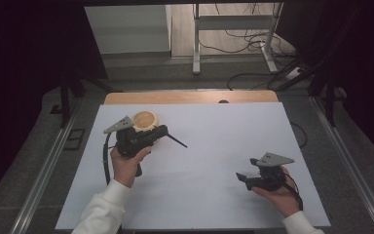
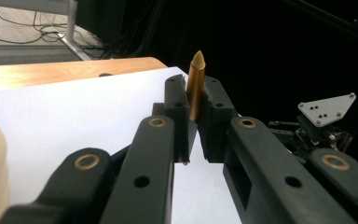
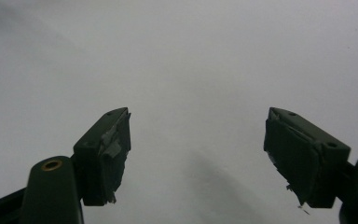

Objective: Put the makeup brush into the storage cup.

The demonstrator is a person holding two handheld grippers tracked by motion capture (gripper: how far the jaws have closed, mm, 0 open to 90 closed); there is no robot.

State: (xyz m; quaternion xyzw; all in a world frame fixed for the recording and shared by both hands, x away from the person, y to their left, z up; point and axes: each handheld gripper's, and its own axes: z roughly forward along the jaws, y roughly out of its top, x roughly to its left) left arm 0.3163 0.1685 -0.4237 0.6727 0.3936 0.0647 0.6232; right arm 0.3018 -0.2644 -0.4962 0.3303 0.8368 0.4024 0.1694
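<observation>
Over the white table's (image 1: 214, 195) far left, my left gripper (image 2: 195, 105) is clamped on a thin brown stick (image 2: 196, 84), beside the wooden bowl (image 1: 144, 119). Near right, my right gripper (image 3: 198, 154) rests wide, holding nothing.

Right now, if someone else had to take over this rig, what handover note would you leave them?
Left hand-held gripper: shut on a thin stick with a golden pointed tip, held above the white table sheet, just beside the wooden bowl.
Right hand-held gripper: open, empty, low over the sheet at the near right.
Done: stick picked up.
Left: probably placing the stick, perhaps in the bowl; that is a guess. Bowl contents cannot be told.
</observation>
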